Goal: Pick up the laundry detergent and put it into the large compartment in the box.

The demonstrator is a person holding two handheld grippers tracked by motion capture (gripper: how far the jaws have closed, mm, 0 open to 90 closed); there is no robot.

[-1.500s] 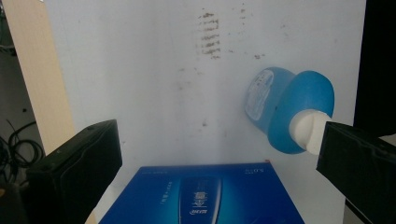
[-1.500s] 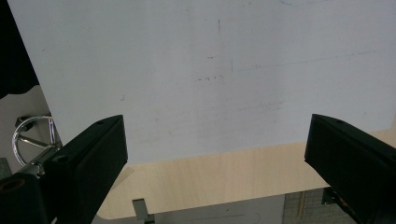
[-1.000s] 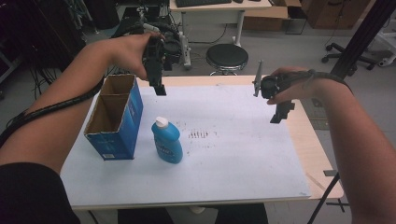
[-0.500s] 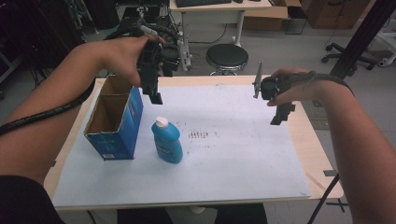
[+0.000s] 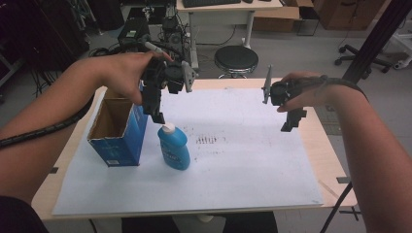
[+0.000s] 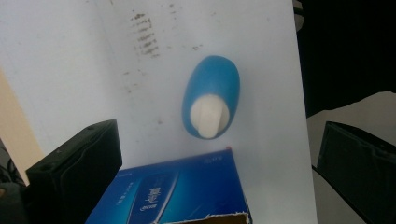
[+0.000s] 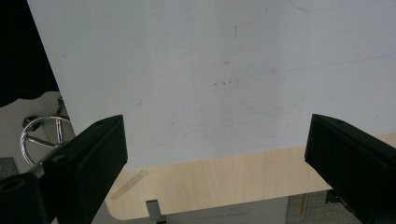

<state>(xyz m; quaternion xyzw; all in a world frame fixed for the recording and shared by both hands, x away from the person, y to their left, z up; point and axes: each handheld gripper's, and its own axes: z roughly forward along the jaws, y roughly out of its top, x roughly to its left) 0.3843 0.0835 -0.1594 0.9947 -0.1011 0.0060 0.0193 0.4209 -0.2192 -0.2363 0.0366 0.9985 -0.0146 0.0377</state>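
- While the open blue box (image 5: 118,127) stood at the left of the white sheet (image 5: 233,170), the blue bottle (image 5: 174,147) with its white cap stood upright just to the right of it, near its right wall.
- From the high view, the left gripper (image 5: 156,110) hung just above the bottle's cap, tips pointing down, held by the left hand (image 5: 127,74); whether it touched the cap could not be told there.
- Looking down its own jaws, the left gripper view showed what the high view could not: the bottle (image 6: 211,95) seen from above, cap toward the camera, lying between the two black jaws, which stood wide apart and held nothing. The box's printed blue side (image 6: 173,193) and torn top edge lay just below the bottle in that view.
- Right of the bottle on the sheet lay a patch of dark smudged marks (image 5: 210,141).
- Well to the right of the bottle, the right gripper (image 5: 291,121) hung in the right hand (image 5: 303,90) over the sheet's right part. The right gripper view showed its jaws spread wide and empty, over bare sheet (image 7: 210,70) and the table's light wooden edge (image 7: 224,182).
- Beyond the bottle, past the table's far edge, stood a round black stool (image 5: 236,59), a desk and tangled cables on a grey floor.
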